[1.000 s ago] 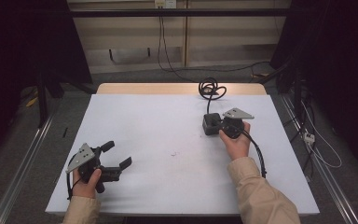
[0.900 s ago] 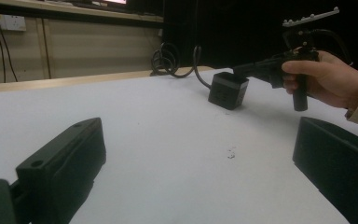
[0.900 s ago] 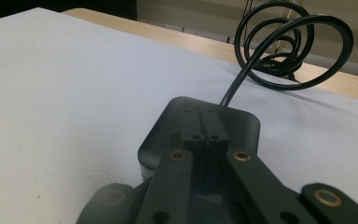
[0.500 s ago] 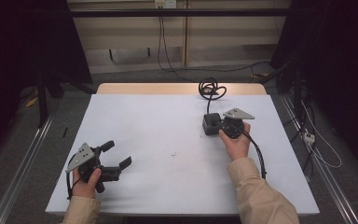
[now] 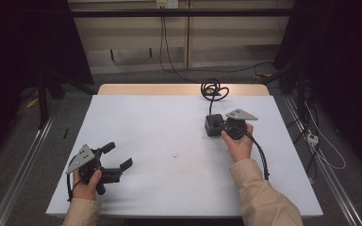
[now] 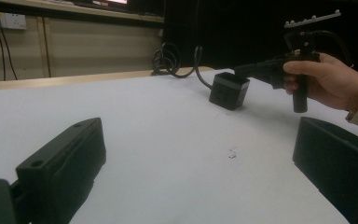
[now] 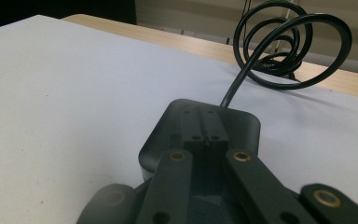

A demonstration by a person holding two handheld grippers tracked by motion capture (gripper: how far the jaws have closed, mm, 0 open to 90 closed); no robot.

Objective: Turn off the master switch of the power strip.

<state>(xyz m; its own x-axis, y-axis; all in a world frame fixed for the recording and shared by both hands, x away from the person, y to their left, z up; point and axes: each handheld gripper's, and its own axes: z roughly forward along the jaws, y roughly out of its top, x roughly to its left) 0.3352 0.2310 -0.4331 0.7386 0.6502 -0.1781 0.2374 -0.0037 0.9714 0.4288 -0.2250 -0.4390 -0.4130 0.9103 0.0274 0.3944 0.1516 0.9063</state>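
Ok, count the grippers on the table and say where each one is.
2. The left gripper sits at the table's near left, jaws open. The right gripper is at the far right, shut above the black adapter.

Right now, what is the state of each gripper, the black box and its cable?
Left gripper: jaws open, nothing between them, low over the table.
Right gripper: jaws shut together, tips over the top of the black box, gripping nothing.
Black box: resting flat on the table, cable attached.
Black cable: coiled in loose loops at the table's far edge.
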